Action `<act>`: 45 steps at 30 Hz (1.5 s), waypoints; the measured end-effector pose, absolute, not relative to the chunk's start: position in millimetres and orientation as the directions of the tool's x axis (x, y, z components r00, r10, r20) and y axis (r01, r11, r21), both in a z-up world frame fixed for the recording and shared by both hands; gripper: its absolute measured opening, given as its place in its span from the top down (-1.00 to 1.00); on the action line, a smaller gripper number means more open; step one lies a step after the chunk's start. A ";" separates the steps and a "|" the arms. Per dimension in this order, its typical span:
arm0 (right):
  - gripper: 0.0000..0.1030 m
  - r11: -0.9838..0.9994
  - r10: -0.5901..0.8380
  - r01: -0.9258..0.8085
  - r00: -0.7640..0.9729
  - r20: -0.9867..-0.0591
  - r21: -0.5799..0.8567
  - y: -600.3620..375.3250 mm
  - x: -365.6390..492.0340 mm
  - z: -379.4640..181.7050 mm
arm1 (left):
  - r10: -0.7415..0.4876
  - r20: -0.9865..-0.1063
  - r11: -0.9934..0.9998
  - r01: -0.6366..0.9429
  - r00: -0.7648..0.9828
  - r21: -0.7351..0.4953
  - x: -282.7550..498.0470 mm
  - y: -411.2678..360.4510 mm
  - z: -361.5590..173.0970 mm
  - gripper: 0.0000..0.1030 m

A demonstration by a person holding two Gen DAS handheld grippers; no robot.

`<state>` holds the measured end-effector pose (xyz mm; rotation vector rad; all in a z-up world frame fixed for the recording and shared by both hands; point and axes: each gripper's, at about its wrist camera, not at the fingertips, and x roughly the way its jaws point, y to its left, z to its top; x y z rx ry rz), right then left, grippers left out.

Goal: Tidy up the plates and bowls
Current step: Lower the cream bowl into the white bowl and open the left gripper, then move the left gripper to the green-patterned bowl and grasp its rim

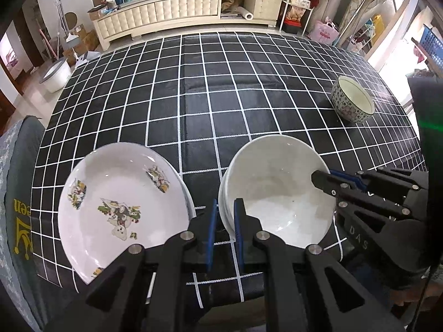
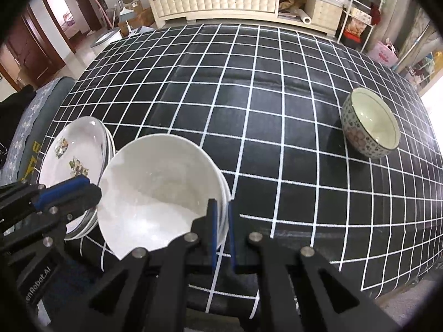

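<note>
A white bowl (image 1: 277,193) (image 2: 155,188), the top of a short nested stack, stands near the table's front edge. My left gripper (image 1: 224,203) is shut on its left rim, one blue pad inside and one outside. My right gripper (image 2: 221,203) is shut on the opposite, right rim. Each gripper shows in the other view: the right gripper (image 1: 318,179) at the bowl's right, the left gripper (image 2: 94,191) at its left. A stack of white plates with flower prints (image 1: 116,193) (image 2: 74,152) lies just left of the bowl. A patterned blue-and-white bowl (image 1: 353,99) (image 2: 371,123) stands alone at the far right.
The table carries a black cloth with a white grid (image 1: 221,96) (image 2: 249,96). A grey cushioned chair (image 1: 19,193) stands at the table's left end. A cream cabinet (image 1: 182,13) crowded with items runs along the wall beyond the table.
</note>
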<state>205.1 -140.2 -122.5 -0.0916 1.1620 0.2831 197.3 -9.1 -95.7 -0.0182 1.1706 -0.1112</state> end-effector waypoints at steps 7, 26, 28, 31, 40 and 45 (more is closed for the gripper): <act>0.78 0.959 0.195 -0.265 0.381 -0.904 0.096 -150.7 196.8 -106.3 | -0.097 -0.912 0.994 0.082 0.398 -0.069 189.1 -10.2 -82.4 0.79; 0.76 0.975 0.185 -0.203 0.541 -0.820 0.085 -234.8 178.0 -23.5 | -0.123 -0.847 0.989 0.134 0.518 -0.061 173.6 -60.3 -4.9 0.60; 0.76 0.975 0.188 -0.206 0.548 -0.815 0.086 -240.9 178.9 -19.6 | -0.147 -0.843 0.986 0.148 0.518 -0.081 176.1 -69.4 1.7 0.60; 0.75 0.976 0.184 -0.203 0.563 -0.806 0.081 -251.1 181.9 -12.8 | -0.153 -0.838 0.984 0.159 0.524 -0.081 180.8 -85.0 8.2 0.60; 0.74 0.977 0.171 -0.202 0.578 -0.798 0.063 -286.7 203.6 -1.1 | -0.160 -0.822 0.977 0.209 0.547 -0.052 205.3 -133.2 21.6 0.60; 0.74 0.981 0.163 -0.178 0.575 -0.802 0.071 -308.1 217.0 -6.4 | -0.163 -0.818 0.970 0.239 0.551 -0.032 223.8 -158.6 26.2 0.55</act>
